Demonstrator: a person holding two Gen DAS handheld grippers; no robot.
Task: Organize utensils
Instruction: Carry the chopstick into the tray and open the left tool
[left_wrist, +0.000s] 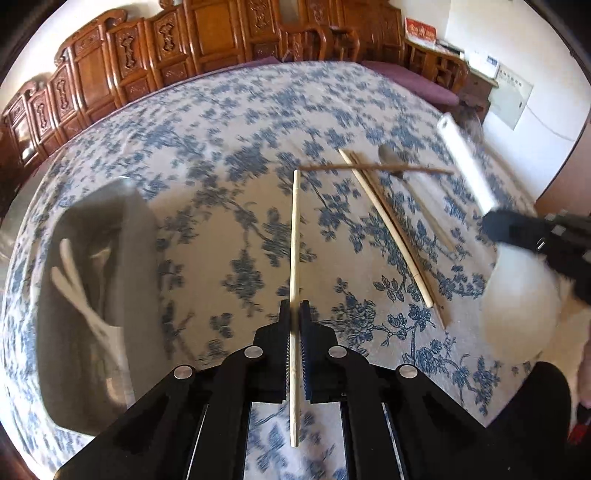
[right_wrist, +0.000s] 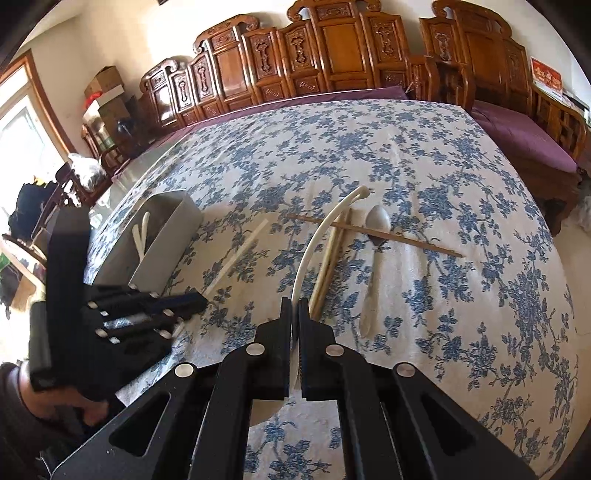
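Left wrist view: left gripper (left_wrist: 294, 308) has its fingers closed tight on a pale bamboo chopstick (left_wrist: 294, 236), which runs forward between them and stands clear of the cloth. Grey organizer tray (left_wrist: 140, 221) lies to the left on the bench (left_wrist: 229, 122) under its blue floral cloth; two white utensils (left_wrist: 74, 280) already lie inside, blurred — spoons or forks, cannot tell which.

Right wrist view: right gripper (right_wrist: 294, 308) is clamped on a white plastic spoon (right_wrist: 321, 229), its thin handle nipped between the fingers, the bowl bulging out below them near the lens. In the left view the same spoon shows at the right edge as a white handle and a large white bowl.

Still loose on the cloth, well apart from the tray:
- a pair of pale chopsticks (right_wrist: 327, 258) lying side by side
- a dark brown chopstick (right_wrist: 373, 233) laid across them and across the metal spoon
- a metal spoon (right_wrist: 373, 266) just right of the pair
- in the left view, what may be one more pale stick (left_wrist: 430, 214) beyond the pair — too faint to be sure

Judgement: early to middle of the job — two pieces binned, two in hand and not yet delivered, at least four waiting. The crossed brown stick looks likely to shift its neighbours when lifted
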